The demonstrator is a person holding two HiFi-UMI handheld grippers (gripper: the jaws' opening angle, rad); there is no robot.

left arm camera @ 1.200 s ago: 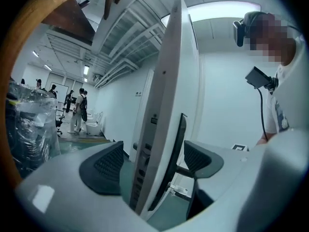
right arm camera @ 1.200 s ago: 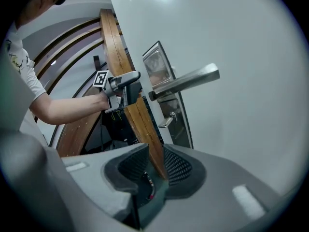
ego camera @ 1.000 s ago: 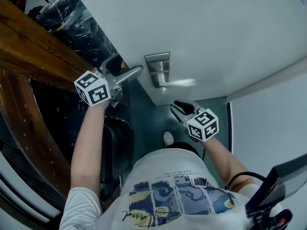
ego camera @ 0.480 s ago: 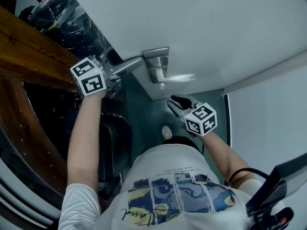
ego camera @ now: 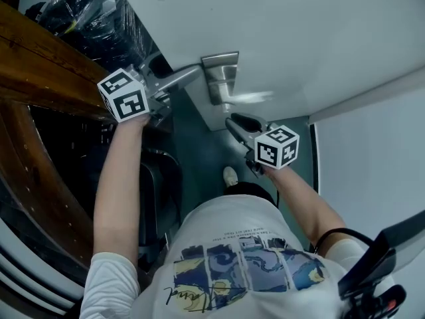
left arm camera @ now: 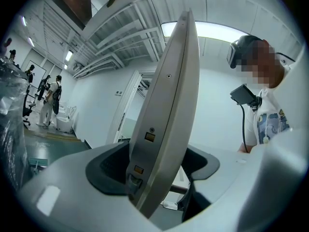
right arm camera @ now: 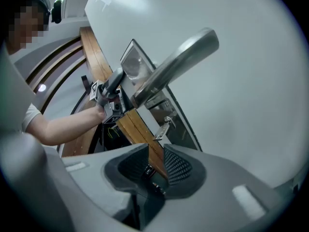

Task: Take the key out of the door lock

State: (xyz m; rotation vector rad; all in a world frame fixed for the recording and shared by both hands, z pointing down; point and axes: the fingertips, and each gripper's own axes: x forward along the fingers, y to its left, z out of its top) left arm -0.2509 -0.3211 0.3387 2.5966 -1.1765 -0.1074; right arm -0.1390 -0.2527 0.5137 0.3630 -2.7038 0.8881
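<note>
The white door (ego camera: 299, 32) stands ajar, with a steel lock plate (ego camera: 221, 72) and a lever handle (right arm camera: 178, 62) on it. A small metal key (right arm camera: 162, 128) sticks out of the plate under the lever. My right gripper (ego camera: 234, 122) hovers just below the plate. Its jaws stand slightly open around nothing, and the key lies a little ahead of them (right arm camera: 154, 166). My left gripper (ego camera: 159, 88) straddles the door's edge (left arm camera: 164, 110) by the far-side lever. Its jaws are closing with the edge between them, and a gap still shows beside the right-hand pad.
A brown wooden frame (ego camera: 40, 52) runs along the left, with black plastic-wrapped goods (ego camera: 99, 18) behind it. A white wall (ego camera: 372, 165) closes off the right. The person's shoe (ego camera: 230, 175) rests on the green floor below the lock. People stand far off (left arm camera: 50, 100).
My right gripper has risen toward the lock plate and the key. The left gripper stays at the door's edge, its jaws narrower than before.
</note>
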